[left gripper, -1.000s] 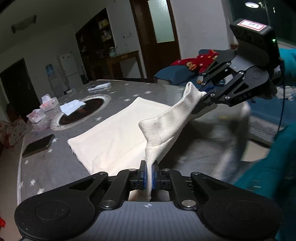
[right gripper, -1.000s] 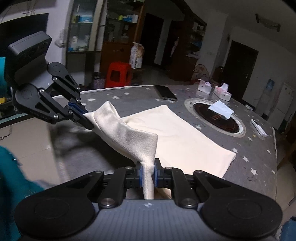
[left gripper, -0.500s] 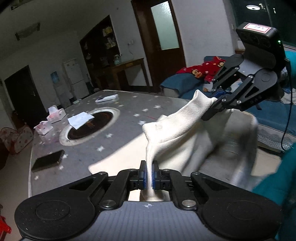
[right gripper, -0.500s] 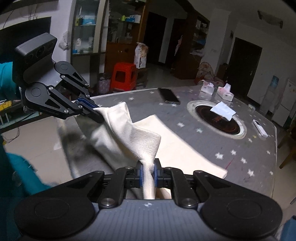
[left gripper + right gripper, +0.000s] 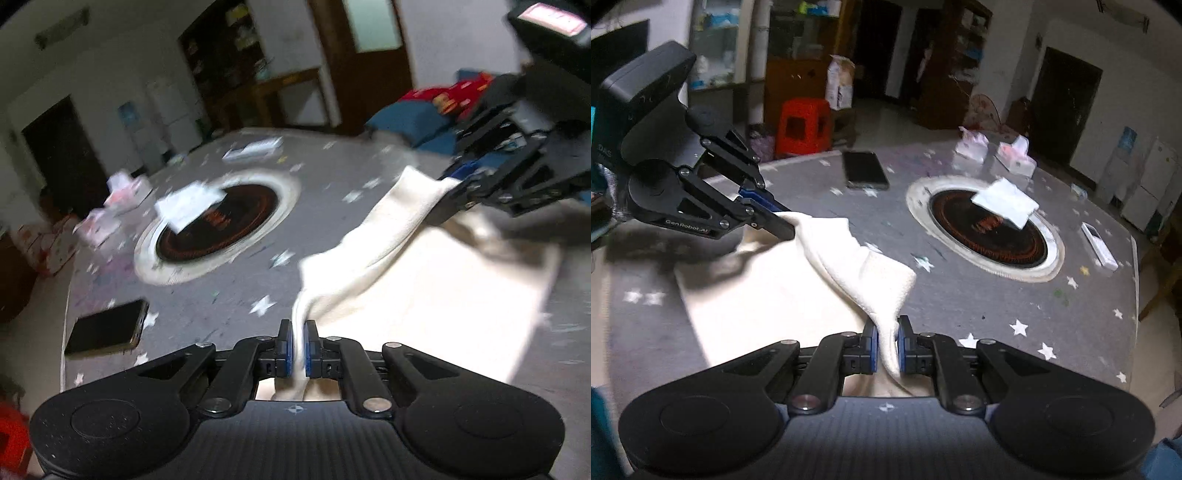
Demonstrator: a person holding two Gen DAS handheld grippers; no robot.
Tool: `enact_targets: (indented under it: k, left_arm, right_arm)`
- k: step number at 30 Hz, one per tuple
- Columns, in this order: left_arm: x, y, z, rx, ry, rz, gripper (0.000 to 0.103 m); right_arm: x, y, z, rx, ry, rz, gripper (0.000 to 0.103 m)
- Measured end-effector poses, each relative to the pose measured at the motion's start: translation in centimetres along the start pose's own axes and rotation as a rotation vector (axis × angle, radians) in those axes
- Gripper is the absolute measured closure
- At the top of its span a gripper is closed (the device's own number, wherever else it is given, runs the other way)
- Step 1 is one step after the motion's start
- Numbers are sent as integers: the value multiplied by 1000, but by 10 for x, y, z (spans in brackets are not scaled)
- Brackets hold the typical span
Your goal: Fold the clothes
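A cream cloth (image 5: 424, 295) lies partly spread on the grey star-patterned table (image 5: 207, 295). One edge of it is held up between the two grippers. My left gripper (image 5: 297, 347) is shut on one corner, low over the table. In the left wrist view, my right gripper (image 5: 458, 181) is at the upper right, shut on the other corner. In the right wrist view, the right gripper (image 5: 886, 347) pinches the cloth (image 5: 757, 302), and the left gripper (image 5: 783, 225) holds its corner at the left. The raised edge sags between them above the flat layer.
A round inset hotplate (image 5: 990, 229) with a white tissue (image 5: 1004, 201) on it sits mid-table. A black phone (image 5: 865, 170), two tissue boxes (image 5: 1015, 158) and a white box (image 5: 1099, 245) lie around it. A red stool (image 5: 803, 125) stands beyond the table edge.
Both grippers have swung forward and down over the table with the cloth's edge. The cloth hung off the near side half a second ago; its lower part now lies flat under them.
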State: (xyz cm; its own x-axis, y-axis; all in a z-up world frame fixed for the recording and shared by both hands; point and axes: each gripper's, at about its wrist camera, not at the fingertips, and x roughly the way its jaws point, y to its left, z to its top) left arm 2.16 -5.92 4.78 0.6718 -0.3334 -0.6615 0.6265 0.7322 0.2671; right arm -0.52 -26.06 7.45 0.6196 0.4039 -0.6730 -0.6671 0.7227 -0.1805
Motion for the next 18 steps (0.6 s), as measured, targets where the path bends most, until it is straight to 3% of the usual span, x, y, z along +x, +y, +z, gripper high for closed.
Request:
enact_targets:
  k: [4,6,10,15,18]
  left_arm:
    - [18,5,0,-42,7,35,91]
    - [26,7,1,-63,10,52,88]
    - [44,12,1,-104,16,87,74]
    - [34,15,4,-130,-11,106,75]
    - [24,10,7,-141,-37,76,78]
  right_arm:
    - [40,-15,-11,113,13,-64,91]
    - [51,-21,-18,182,16,-81,84]
    - [59,-30,-26,254,21,-98,80]
    - [41,-34,-14,299,-30,-94,80]
    - [42,-30,-8,316,-44,-64,80]
